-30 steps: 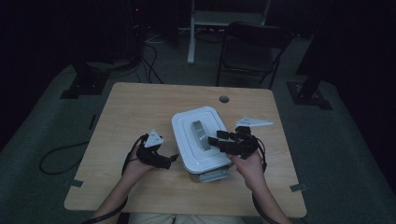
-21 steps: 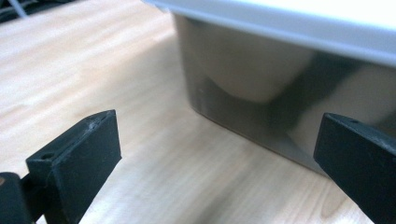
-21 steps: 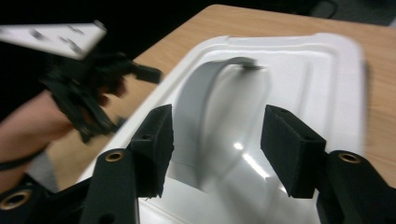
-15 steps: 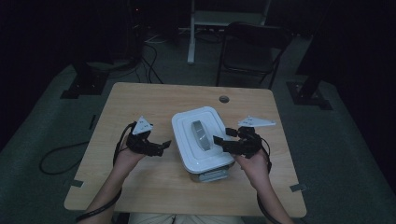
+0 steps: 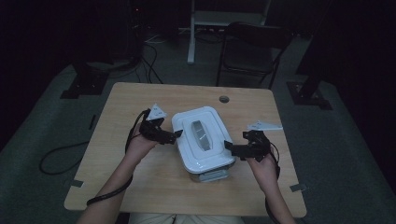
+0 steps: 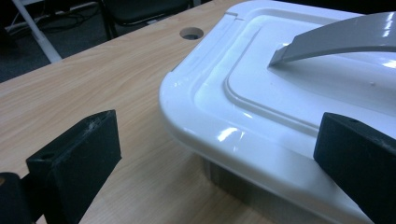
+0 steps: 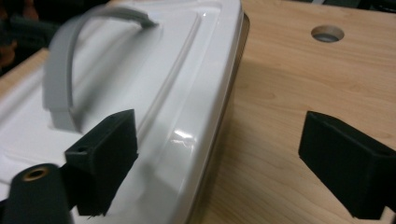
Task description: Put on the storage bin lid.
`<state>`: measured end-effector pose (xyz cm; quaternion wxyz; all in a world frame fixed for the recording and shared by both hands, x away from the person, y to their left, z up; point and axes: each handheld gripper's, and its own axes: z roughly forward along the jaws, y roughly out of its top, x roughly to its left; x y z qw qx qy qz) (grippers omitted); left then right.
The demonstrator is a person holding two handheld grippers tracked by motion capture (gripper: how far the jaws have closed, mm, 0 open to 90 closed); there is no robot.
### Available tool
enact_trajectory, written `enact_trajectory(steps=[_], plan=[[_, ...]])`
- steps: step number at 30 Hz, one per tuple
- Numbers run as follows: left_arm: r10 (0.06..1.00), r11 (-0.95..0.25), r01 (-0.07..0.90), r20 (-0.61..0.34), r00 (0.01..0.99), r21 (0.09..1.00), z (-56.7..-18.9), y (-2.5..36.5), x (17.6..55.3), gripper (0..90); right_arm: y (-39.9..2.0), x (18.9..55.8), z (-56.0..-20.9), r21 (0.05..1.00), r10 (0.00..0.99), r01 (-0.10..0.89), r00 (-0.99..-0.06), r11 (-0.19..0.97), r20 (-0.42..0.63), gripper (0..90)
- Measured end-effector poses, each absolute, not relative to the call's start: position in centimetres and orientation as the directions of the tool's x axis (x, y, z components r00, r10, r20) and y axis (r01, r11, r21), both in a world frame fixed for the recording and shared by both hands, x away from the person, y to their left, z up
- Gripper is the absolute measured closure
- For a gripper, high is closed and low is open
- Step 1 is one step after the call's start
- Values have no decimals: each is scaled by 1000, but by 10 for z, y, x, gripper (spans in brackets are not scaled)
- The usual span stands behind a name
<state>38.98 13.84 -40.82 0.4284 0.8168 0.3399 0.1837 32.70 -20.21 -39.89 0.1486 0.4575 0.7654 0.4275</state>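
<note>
A white box lid (image 5: 189, 122) with a grey arched handle (image 5: 199, 133) sits on a clear tub (image 5: 212, 175) in the middle of the wooden table (image 5: 140, 182). My left gripper (image 5: 177, 135) is open at the lid's left edge. In the left gripper view the lid's corner (image 6: 280, 93) lies between its jaws (image 6: 217, 140), with the handle (image 6: 336, 42) beyond. My right gripper (image 5: 227, 147) is at the lid's right edge. Its jaws have just been opening; one stands over the lid (image 7: 154, 70), the other over the table, and they (image 7: 219, 135) do not press on it.
A round cable hole (image 5: 224, 99) is in the table behind the box. Past the far edge stand a dark chair (image 5: 254, 46) and a white desk leg (image 5: 191, 32). Cables (image 5: 60, 158) lie on the floor at the left.
My left gripper has risen and moved away from the front edge, up to the lid's left side. My right gripper has drawn back to the right off the lid, jaws wider.
</note>
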Motion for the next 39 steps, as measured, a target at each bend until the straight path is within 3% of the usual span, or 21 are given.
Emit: enact_trajectory(steps=[21,24,39], plan=[[694,-420,400,4,720,815,-412,122,386,14,-214,315,-410,776,817,583,-554,241,162,107],[682,-423,407,-11,731,810,-412,119,387,14,-211,313,-411,749,807,596,-573,290,143,108],[723,-447,422,40,690,789,-413,117,387,15,-215,308,-421,777,807,588,-559,224,190,108]])
